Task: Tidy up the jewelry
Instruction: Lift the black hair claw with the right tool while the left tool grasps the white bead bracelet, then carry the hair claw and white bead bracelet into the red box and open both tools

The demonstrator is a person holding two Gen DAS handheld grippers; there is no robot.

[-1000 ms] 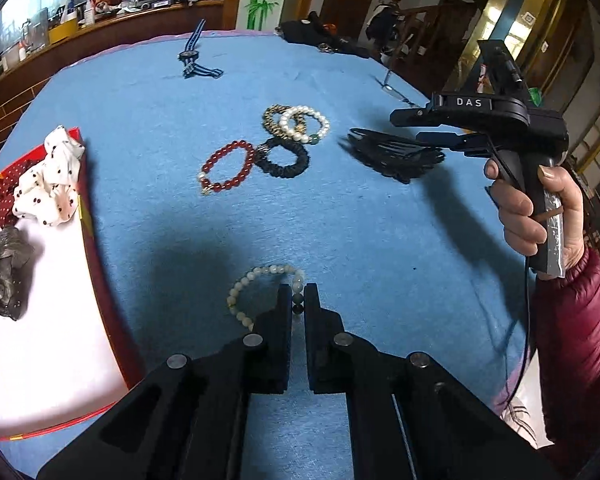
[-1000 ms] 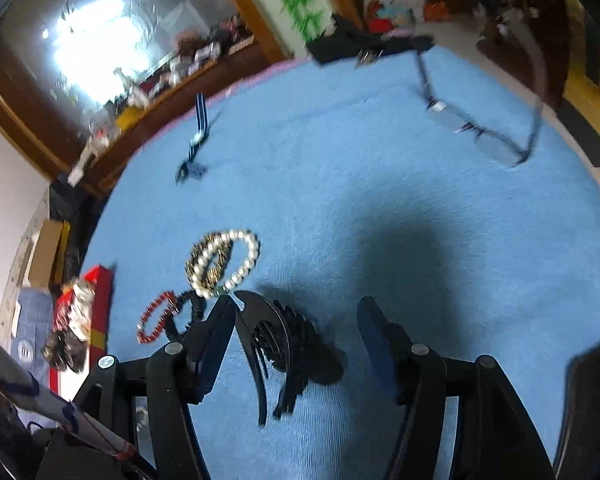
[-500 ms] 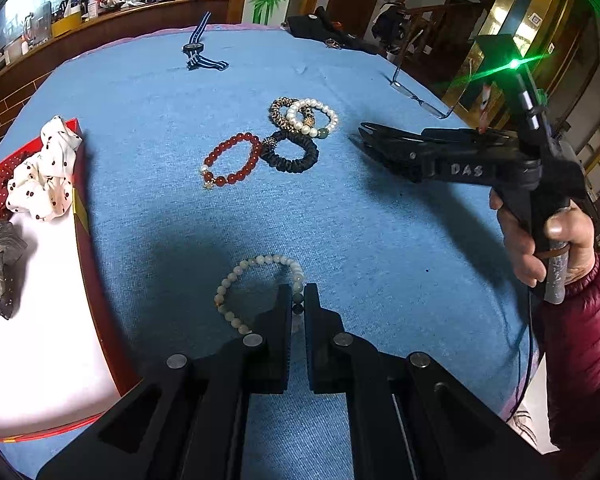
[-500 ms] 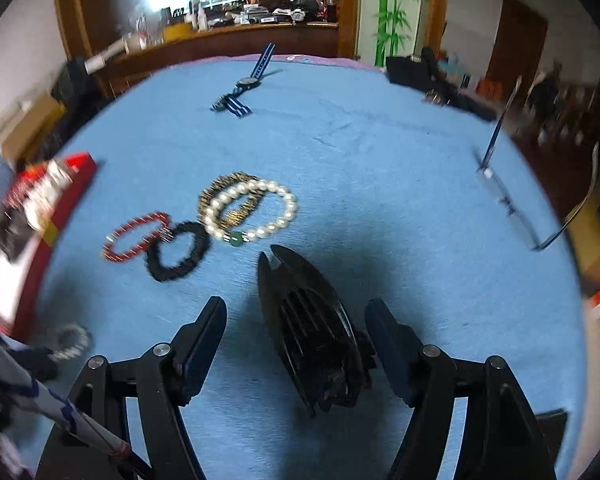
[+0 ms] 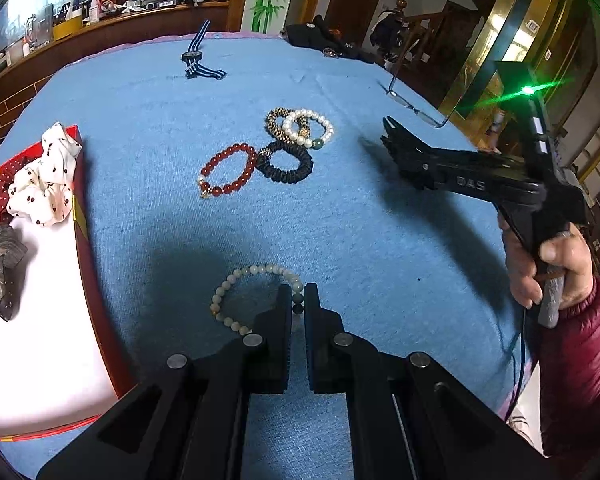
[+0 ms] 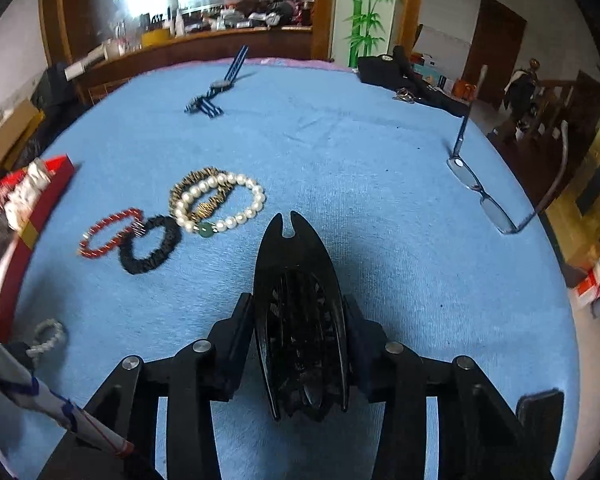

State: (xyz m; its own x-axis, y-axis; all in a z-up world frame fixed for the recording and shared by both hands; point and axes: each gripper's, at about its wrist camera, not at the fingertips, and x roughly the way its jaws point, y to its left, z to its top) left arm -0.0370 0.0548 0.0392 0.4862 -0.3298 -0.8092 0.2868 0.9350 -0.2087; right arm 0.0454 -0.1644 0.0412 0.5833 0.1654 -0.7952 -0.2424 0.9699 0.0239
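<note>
Left tongs (image 5: 298, 300) pinch the pale jade-bead bracelet (image 5: 236, 300); right tongs (image 6: 300, 312) are closing around the black plastic claw hair clip (image 6: 300, 312). Beyond them, four bracelets await sorting.

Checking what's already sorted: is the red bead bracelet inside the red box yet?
No, the red bead bracelet lies on the blue tablecloth beside the black scrunchie, apart from the red box.

The only lettering that can be read is "DAS", in pale raised capitals on the side of the black right gripper (image 5: 394, 142), at the right of the left wrist view, just ahead of the hand (image 5: 540, 268) that holds its handle. Labels on the shelf clutter along the upper edge are too small to read.
</note>
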